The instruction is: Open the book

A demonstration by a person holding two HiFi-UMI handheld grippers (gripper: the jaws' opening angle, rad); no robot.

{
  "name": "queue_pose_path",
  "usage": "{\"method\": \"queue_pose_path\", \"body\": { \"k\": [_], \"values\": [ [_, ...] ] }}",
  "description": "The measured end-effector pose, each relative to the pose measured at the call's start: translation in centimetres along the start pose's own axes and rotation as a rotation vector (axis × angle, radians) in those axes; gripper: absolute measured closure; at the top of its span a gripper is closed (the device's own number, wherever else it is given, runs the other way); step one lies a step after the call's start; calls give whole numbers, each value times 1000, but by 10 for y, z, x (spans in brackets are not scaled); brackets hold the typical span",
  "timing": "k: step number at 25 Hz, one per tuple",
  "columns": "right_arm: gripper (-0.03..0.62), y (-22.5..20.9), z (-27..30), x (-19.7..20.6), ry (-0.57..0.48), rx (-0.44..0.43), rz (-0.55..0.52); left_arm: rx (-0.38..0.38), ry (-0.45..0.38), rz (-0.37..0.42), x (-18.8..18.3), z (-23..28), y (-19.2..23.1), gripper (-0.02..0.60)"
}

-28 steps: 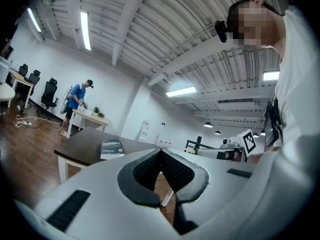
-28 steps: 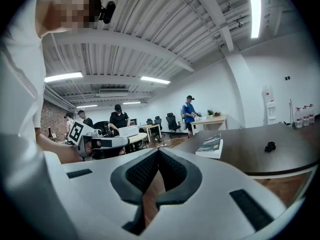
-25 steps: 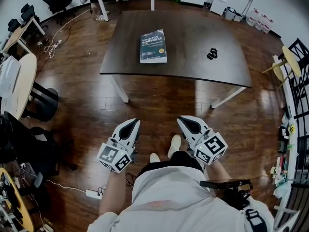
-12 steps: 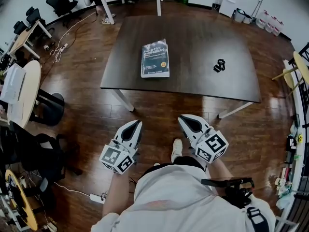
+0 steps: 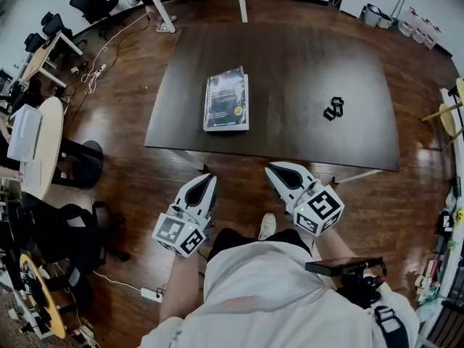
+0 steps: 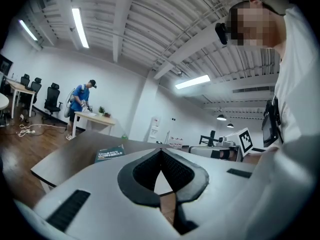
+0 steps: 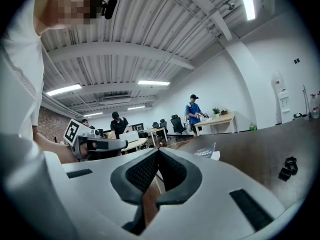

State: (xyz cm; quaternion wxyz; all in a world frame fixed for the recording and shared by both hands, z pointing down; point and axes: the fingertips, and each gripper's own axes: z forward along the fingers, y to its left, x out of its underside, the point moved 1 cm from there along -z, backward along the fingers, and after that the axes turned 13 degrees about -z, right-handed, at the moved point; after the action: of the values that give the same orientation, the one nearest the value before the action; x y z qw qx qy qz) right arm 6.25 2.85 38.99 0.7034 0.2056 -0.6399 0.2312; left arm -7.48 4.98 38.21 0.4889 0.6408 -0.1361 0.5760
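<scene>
Dark table point(image 5: 304, 64) on a wood floor point(image 5: 123, 129) carries a closed book point(image 5: 226, 101) left of its middle. Short of its near edge, left gripper point(image 5: 208, 180) and right gripper point(image 5: 275, 170) hover empty, jaws together.

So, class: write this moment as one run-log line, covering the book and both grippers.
book: closed, flat on table | left gripper: shut, empty | right gripper: shut, empty | contact with book: none
</scene>
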Motion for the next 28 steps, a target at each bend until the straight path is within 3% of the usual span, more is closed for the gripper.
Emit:
{"method": "queue_pose_path", "body": {
  "k": [4,8,19,25,28],
  "values": [
    [594,-25,4,5,0,14,28,48,5,-8,-9,23,-2,572],
    [594,-47,9,16,23,46,55,38,38,-14,-8,46,12,573],
    [594,-101,78,13,88,133,26,113,80,-53,-31,114,95,572],
    [594,-118,123,5,102,170,12,164,189,8,-26,142,132,572],
    [594,-124,132,6,124,170,10,186,230,-3,-19,157,140,572]
  ]
}}
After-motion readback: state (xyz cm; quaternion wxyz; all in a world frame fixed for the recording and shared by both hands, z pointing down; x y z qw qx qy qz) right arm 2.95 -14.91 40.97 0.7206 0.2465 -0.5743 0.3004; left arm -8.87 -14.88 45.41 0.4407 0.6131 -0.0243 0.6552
